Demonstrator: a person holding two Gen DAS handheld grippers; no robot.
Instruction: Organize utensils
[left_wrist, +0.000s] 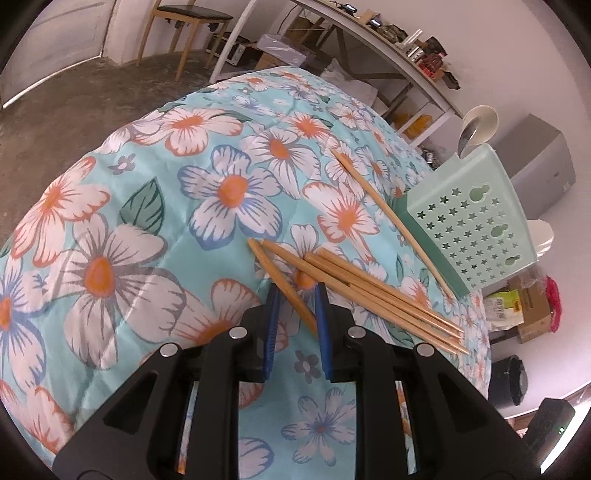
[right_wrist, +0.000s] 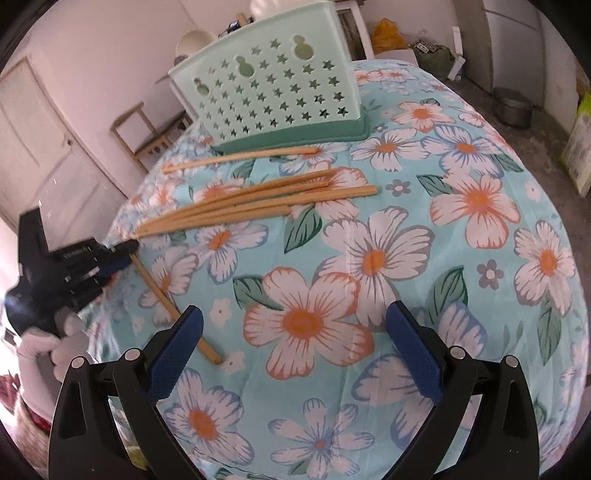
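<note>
The left gripper (left_wrist: 295, 291) is pointing down at the floral cloth (left_wrist: 147, 229), its blue pads narrowed around one chopstick (left_wrist: 284, 284) that is lying between them; whether they are actually pinching it cannot be told. Just ahead and to its right, a loose bundle of chopsticks (left_wrist: 376, 295) is fanning out, with a single one (left_wrist: 391, 218) lying beyond against the mint utensil holder (left_wrist: 476, 218). The right gripper (right_wrist: 295, 325) is hovering with jaws spread wide, holding nothing, the holder (right_wrist: 273, 88) standing well ahead of it
</note>
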